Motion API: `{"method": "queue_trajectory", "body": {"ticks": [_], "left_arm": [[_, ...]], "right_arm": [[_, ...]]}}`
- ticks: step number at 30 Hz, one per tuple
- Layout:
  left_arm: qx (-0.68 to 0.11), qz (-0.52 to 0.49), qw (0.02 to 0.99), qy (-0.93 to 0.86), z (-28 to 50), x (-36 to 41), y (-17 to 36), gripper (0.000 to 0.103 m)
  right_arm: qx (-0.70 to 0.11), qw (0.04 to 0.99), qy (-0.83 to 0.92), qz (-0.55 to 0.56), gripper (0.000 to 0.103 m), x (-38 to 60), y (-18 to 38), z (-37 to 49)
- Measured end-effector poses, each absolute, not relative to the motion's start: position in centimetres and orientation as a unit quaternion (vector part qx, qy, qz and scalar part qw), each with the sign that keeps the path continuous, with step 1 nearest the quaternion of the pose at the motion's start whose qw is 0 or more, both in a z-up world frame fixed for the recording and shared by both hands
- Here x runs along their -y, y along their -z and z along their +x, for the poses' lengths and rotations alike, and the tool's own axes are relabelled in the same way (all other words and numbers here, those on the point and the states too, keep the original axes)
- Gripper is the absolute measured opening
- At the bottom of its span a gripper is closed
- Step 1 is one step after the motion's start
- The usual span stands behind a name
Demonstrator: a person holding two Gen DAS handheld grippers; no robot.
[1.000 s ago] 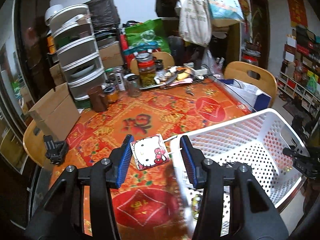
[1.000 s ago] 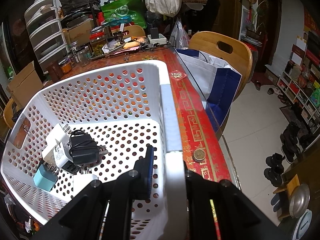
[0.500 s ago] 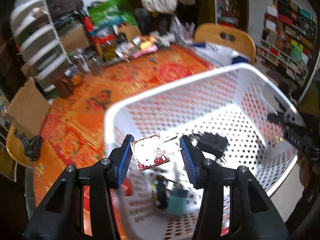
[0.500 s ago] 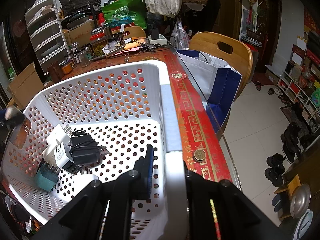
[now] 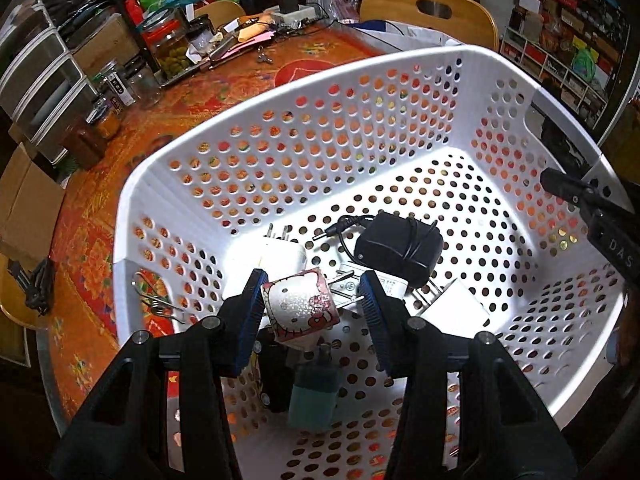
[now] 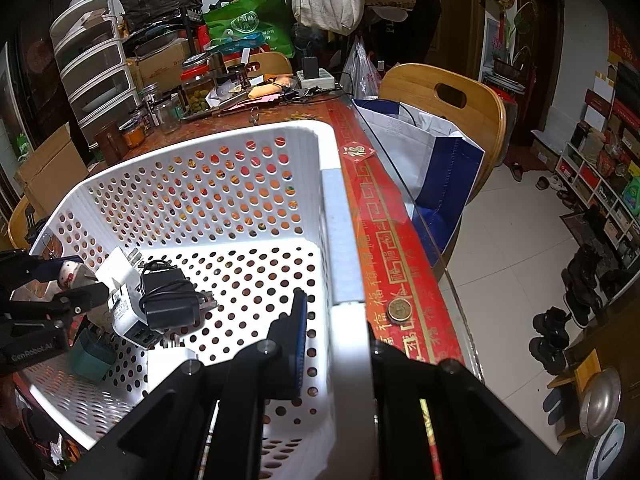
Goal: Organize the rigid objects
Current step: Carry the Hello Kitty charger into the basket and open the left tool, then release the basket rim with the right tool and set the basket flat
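Hello Kitty charger [image 5: 301,307] gripped between the partly open blue fingers [image 5: 251,312] of the left gripper [image 5: 312,308], low inside the white perforated basket [image 5: 280,136] above a black adapter [image 5: 400,246] and white plugs, while the right gripper [image 6: 336,320] clamps the basket's rim on the red-patterned desk [image 6: 400,248] in a cluttered room.

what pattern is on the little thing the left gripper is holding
A white cartoon cat face with a pink bow on the small item, clearest in the left wrist view.

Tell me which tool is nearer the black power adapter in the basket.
Left. The left tool hovers just beside the black power adapter; the right tool clamps the basket's far rim.
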State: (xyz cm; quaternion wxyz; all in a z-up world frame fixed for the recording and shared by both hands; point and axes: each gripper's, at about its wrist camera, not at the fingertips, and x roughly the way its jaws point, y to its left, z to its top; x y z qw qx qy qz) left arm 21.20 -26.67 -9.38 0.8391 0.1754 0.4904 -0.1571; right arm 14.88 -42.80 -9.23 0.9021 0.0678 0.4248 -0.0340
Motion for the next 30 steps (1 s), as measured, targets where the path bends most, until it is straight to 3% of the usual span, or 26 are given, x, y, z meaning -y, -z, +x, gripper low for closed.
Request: {"method": "queue_trajectory", "body": {"ticks": [8,10,12,14,20,23,25,26,27,30], "left_arm": [[-0.496,0.18,0.834,0.161,21.0,26.9,9.4,0.048],[-0.492,0.176,0.837,0.163,21.0,26.8,9.1,0.062],[-0.482,0.172,0.842,0.168,20.8,26.7,8.7,0.087],[-0.473,0.169,0.847,0.174,20.6,26.7,8.2,0.097],[-0.449,0.157,0.857,0.199,19.8,26.3,7.5,0.103],[-0.396,0.123,0.887,0.201,18.1,24.5,5.3,0.103],[-0.347,0.104,0.911,0.196,16.4,22.7,3.4,0.103],[-0.322,0.095,0.922,0.193,15.4,21.8,2.4,0.103],[-0.307,0.09,0.929,0.189,14.7,21.1,1.9,0.103],[-0.243,0.059,0.952,0.176,11.2,17.4,-0.6,0.103]], "right_arm": [[-0.425,0.902,0.034,0.068,0.012,42.8,9.3,14.9],[-0.425,0.902,0.034,0.068,0.012,42.8,9.2,14.9],[-0.425,0.902,0.034,0.068,0.013,42.8,9.2,14.9],[-0.425,0.902,0.034,0.068,0.013,42.8,9.3,14.8],[-0.424,0.902,0.033,0.076,0.017,42.9,9.3,14.8],[-0.423,0.902,0.038,0.076,0.035,43.0,8.9,14.1],[-0.406,0.909,0.051,0.078,0.069,43.1,7.7,12.7],[-0.384,0.918,0.061,0.08,0.092,43.0,6.7,11.4],[-0.362,0.926,0.065,0.083,0.101,42.8,5.9,10.3],[-0.277,0.954,0.075,0.085,0.103,41.3,2.8,5.7]]}}
